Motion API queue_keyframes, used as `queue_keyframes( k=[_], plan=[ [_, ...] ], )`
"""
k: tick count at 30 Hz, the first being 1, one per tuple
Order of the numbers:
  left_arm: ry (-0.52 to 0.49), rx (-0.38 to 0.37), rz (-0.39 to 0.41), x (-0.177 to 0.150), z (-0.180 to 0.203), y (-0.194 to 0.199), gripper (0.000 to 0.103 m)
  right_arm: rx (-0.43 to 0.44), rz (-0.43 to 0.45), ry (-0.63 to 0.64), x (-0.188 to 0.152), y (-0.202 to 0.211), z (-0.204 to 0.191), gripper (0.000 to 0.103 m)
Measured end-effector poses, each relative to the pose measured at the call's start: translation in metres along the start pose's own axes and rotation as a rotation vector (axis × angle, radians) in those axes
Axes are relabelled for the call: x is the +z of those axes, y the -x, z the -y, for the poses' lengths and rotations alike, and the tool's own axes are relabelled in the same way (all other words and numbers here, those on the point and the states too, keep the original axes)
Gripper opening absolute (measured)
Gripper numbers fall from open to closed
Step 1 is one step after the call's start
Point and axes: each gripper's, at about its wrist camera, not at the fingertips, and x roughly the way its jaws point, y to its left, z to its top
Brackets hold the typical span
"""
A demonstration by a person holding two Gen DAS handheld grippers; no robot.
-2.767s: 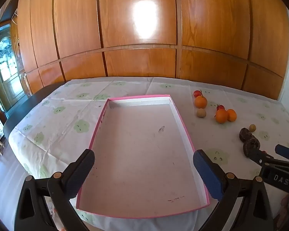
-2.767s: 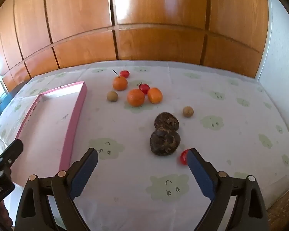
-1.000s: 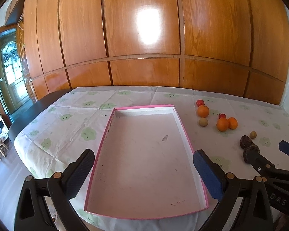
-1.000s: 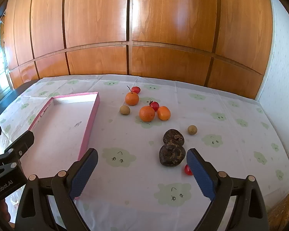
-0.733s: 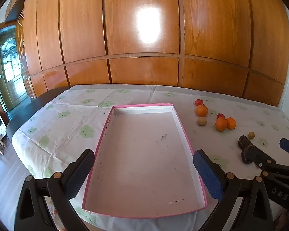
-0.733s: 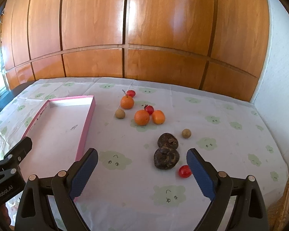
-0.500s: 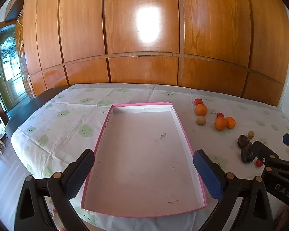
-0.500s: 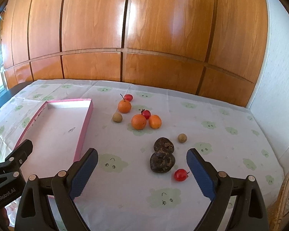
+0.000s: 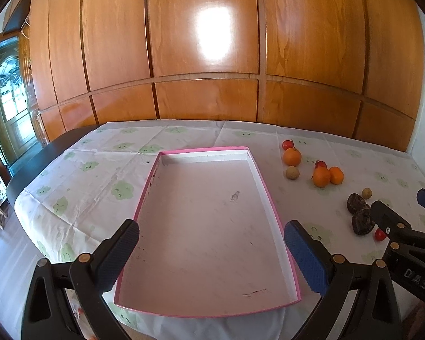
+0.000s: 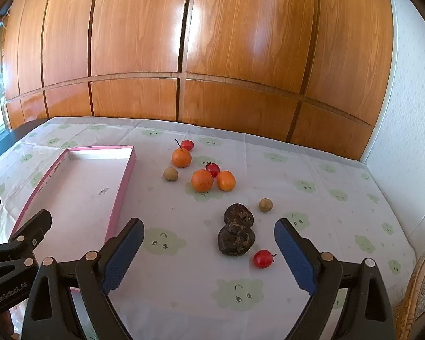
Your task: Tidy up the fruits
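Left gripper [image 9: 211, 250]: jaws spread wide, nothing between them, held over the near end of the tray.
Right gripper [image 10: 208, 250]: jaws equally wide apart, nothing held, above the cloth with the near fruit showing between its blue pads.
Pink tray [image 9: 269, 198]: shallow, white inside, lying on the tablecloth [image 10: 311, 206] to the left of all the fruit; the left wrist view shows all 4 walls, the right wrist view only part of it [image 10: 126, 175].
Oranges: 3, one with a stem [image 10: 181, 157] farthest back, then a pair [image 10: 202, 180] [image 10: 226, 180] touching each other.
Red fruits: 3 small ones, at the back [image 10: 187, 144], behind the orange pair [image 10: 212, 169], and nearest the right gripper [image 10: 263, 258] (this last one is half hidden behind the right gripper's finger in the left wrist view).
Dark fruits: 2 wrinkled brown ones [image 10: 238, 214] [image 10: 236, 239], touching, just beside the near red fruit.
Tan fruits: 2 small round ones, one [image 10: 170, 174] near the tray wall, one [image 10: 265, 205] right of the dark pair.
Wicker chair [image 10: 419, 291]: seen only from the right wrist.
Doorway [image 9: 11, 113]: seen clearly only from the left wrist.
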Motion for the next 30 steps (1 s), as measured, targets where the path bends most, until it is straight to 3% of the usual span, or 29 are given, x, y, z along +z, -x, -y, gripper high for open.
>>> queue_keyframes(
  k=[7,18,25,30],
  plan=[
    [0.002,-0.023,-0.020,-0.002,0.001,-0.003,0.103,0.005,-0.024,0.000,-0.004,-0.006,0.002,0.095],
    [0.032,-0.149,-0.059,-0.004,0.007,-0.012,0.103,0.063,-0.044,-0.035,0.001,-0.015,0.024,0.095],
    [0.021,-0.217,-0.059,0.002,0.014,-0.012,0.103,0.104,-0.050,-0.073,0.040,-0.027,0.079,0.095],
    [0.021,-0.296,-0.112,0.009,0.023,-0.020,0.103,0.014,-0.069,-0.096,0.065,-0.051,0.131,0.095]
  ],
)
